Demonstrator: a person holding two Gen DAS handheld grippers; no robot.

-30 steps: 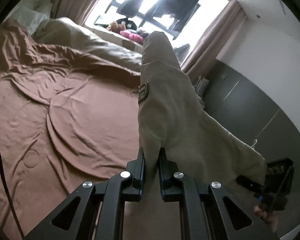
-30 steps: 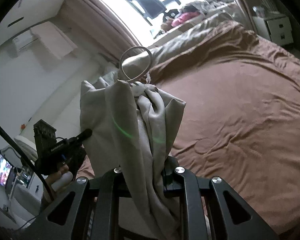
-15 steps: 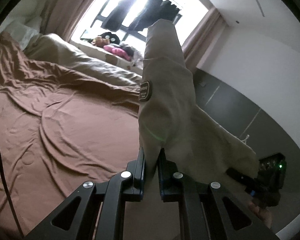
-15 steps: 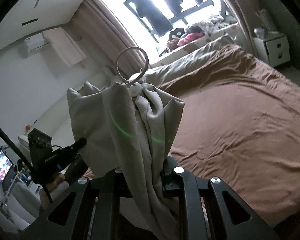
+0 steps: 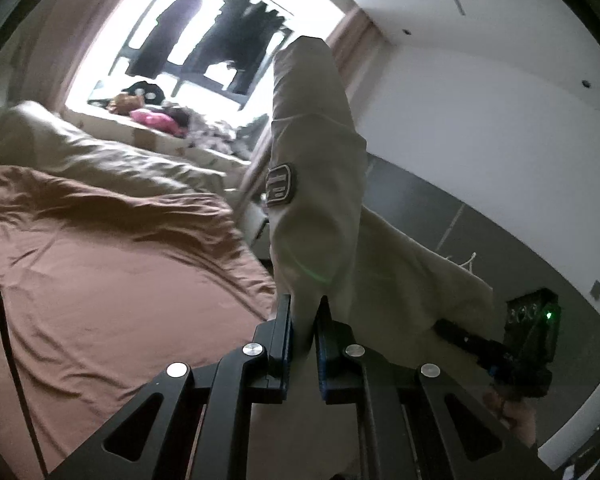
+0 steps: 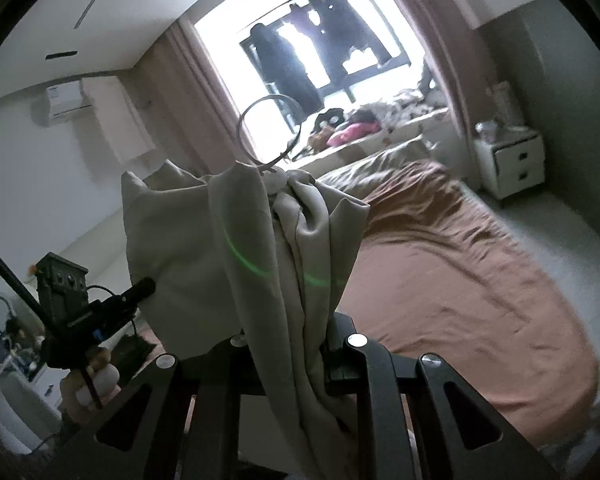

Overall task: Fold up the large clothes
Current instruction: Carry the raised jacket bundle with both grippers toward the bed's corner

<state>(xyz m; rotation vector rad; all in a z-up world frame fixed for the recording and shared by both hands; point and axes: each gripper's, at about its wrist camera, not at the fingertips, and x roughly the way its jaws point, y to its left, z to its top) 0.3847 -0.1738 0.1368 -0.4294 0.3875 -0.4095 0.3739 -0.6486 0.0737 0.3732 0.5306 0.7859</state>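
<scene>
A large beige garment (image 5: 320, 200) with a dark oval patch (image 5: 279, 185) is held up in the air between both grippers, above a bed with a brown cover (image 5: 112, 276). My left gripper (image 5: 303, 322) is shut on one edge of the cloth, which rises in a tall point ahead of the fingers. My right gripper (image 6: 290, 344) is shut on a bunched part of the same garment (image 6: 236, 256), where a looped drawcord (image 6: 269, 128) sticks up. Each view shows the other gripper at the far end of the cloth, the right one (image 5: 500, 356) and the left one (image 6: 96, 312).
The bed (image 6: 460, 280) fills the space below, with a beige duvet (image 5: 92, 152) heaped at its far side. A bright window with dark hanging clothes (image 6: 320, 52) lies beyond. A white nightstand (image 6: 512, 160) stands by the bed. A dark wall panel (image 5: 500, 232) is on the right.
Both grippers have risen with the garment and tipped up, so the bed sits lower and the window and ceiling show more. The grips on the cloth are unchanged.
</scene>
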